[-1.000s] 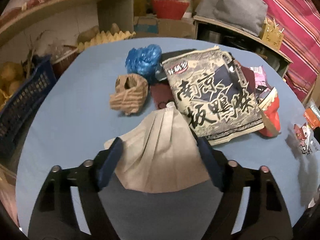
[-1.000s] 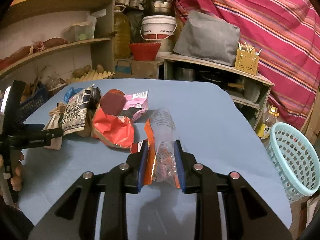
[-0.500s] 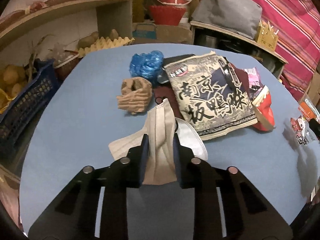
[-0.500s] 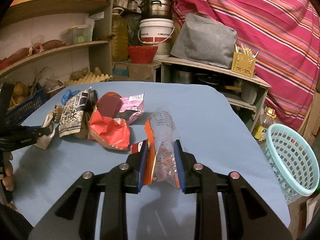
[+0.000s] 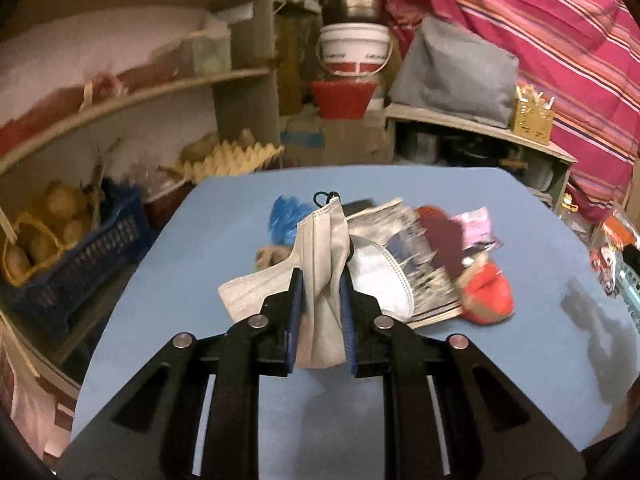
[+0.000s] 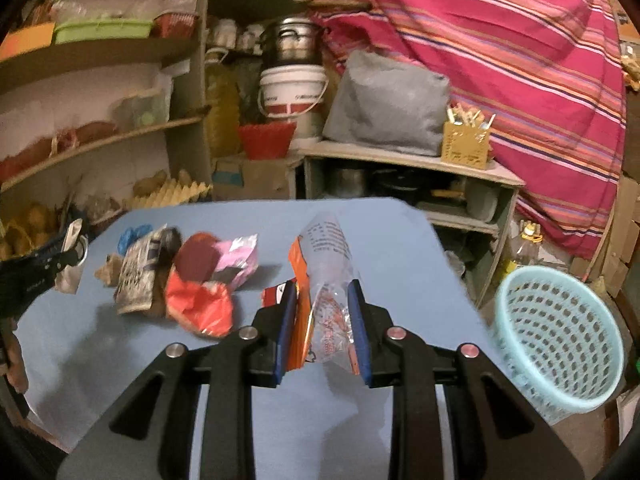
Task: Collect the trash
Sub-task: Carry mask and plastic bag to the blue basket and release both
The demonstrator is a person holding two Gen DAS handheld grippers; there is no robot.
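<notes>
Left wrist view: left gripper [image 5: 320, 300] has its jaws pinched on a beige face mask [image 5: 323, 256], lifted off the blue table [image 5: 500, 380].

Right wrist view: right gripper [image 6: 322, 316] clamps a clear snack wrapper [image 6: 328, 264]. Probably best to carry both steadily over to the basket [image 6: 560, 332] before letting go.

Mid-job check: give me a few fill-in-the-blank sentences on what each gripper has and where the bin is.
1. The left gripper is shut on a crumpled face ____.
2. The right gripper is shut on a clear plastic ____.
3. The light blue basket stands on the ____, beside the blue table.
4. The black-and-white snack bag lies on the ____.

Missing words: mask; wrapper; floor; table
</notes>
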